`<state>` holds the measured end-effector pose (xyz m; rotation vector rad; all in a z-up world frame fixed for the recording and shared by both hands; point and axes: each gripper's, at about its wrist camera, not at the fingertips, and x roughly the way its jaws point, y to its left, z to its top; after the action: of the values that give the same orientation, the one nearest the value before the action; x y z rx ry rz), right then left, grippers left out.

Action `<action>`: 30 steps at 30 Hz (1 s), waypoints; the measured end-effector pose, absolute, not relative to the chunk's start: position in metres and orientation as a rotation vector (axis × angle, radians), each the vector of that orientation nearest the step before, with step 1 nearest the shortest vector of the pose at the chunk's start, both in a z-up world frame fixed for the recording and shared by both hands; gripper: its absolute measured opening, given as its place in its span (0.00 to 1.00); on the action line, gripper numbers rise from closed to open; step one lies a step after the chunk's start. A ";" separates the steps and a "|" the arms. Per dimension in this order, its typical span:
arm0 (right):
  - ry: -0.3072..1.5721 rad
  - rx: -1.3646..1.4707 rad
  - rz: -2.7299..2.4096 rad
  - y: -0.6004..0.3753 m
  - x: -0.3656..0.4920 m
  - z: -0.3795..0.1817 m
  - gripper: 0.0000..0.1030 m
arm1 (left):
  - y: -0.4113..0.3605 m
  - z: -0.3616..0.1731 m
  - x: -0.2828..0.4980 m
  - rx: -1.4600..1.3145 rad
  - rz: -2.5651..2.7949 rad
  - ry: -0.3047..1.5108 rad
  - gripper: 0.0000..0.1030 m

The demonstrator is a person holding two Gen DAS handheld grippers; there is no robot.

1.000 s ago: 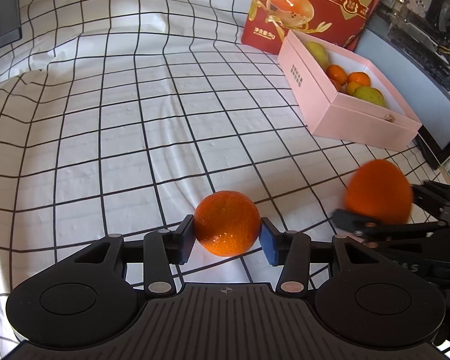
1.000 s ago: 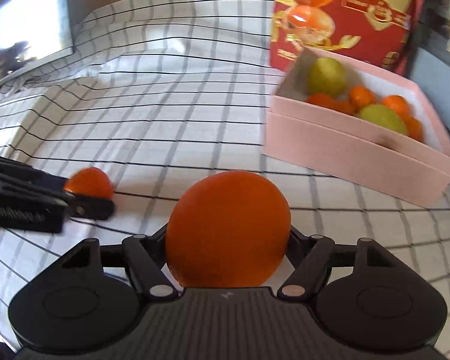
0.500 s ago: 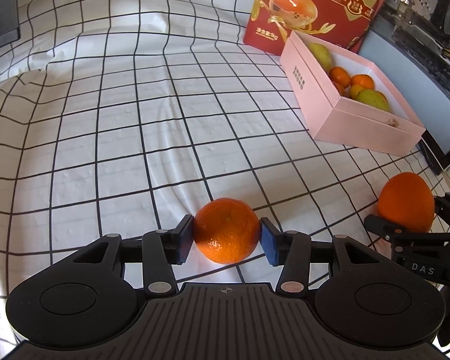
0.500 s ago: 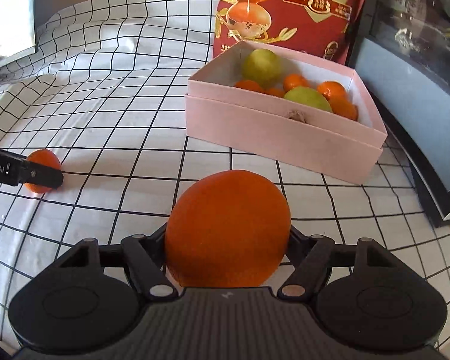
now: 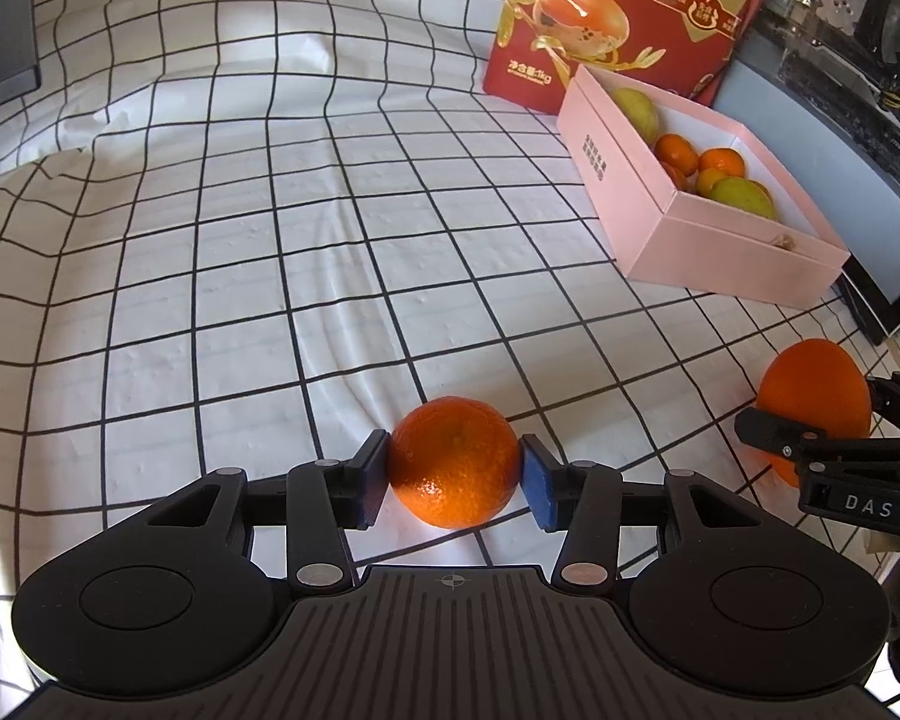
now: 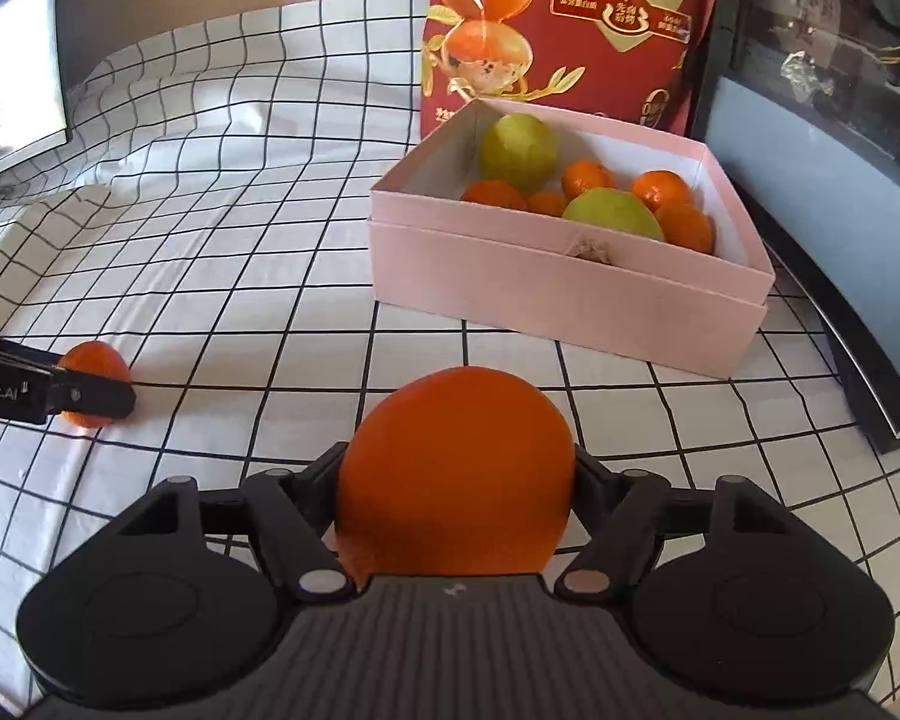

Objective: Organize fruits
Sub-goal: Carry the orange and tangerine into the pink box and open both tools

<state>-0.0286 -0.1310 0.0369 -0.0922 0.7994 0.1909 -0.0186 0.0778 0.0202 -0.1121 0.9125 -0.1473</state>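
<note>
We're gripping a small mandarin [image 5: 453,461] in the left tongs [image 5: 453,471] on the checked table [image 5: 240,252] and a bigger orange [image 6: 456,471] in the right tongs [image 6: 457,480], w/ the pink box [image 6: 570,294] already crowded, so either fruit risks bouncing out or slipping.

Background items: cloth, bag, screens, electronics.
A white cloth [image 5: 222,276] with a black grid covers the surface; it is wrinkled and raised toward the far left. A red bag [image 6: 570,24] printed with oranges and gold characters stands upright at the far edge of the cloth. A dark monitor [image 6: 12,60] shows at the left edge. A black-framed panel [image 6: 822,192] runs along the right side, with exposed computer hardware [image 5: 852,18] above it.
</note>
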 end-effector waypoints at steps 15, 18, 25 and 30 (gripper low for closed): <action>0.756 0.003 0.160 -0.162 -0.027 0.067 0.71 | 0.006 0.097 0.022 -0.016 -0.324 0.705 0.48; 0.657 0.006 0.135 -0.175 -0.017 0.105 0.71 | -0.020 0.124 0.041 0.040 -0.353 0.644 0.48; 0.555 -0.030 0.052 -0.202 0.039 0.176 0.71 | -0.057 0.127 0.094 0.056 -0.413 0.657 0.48; 0.624 0.003 0.026 -0.212 0.091 0.178 0.71 | -0.065 0.096 0.142 0.011 -0.446 0.779 0.48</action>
<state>0.0912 -0.2116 0.1784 0.0027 0.6241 0.0261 0.1420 -0.0653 0.0965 0.0112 0.7792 -0.4455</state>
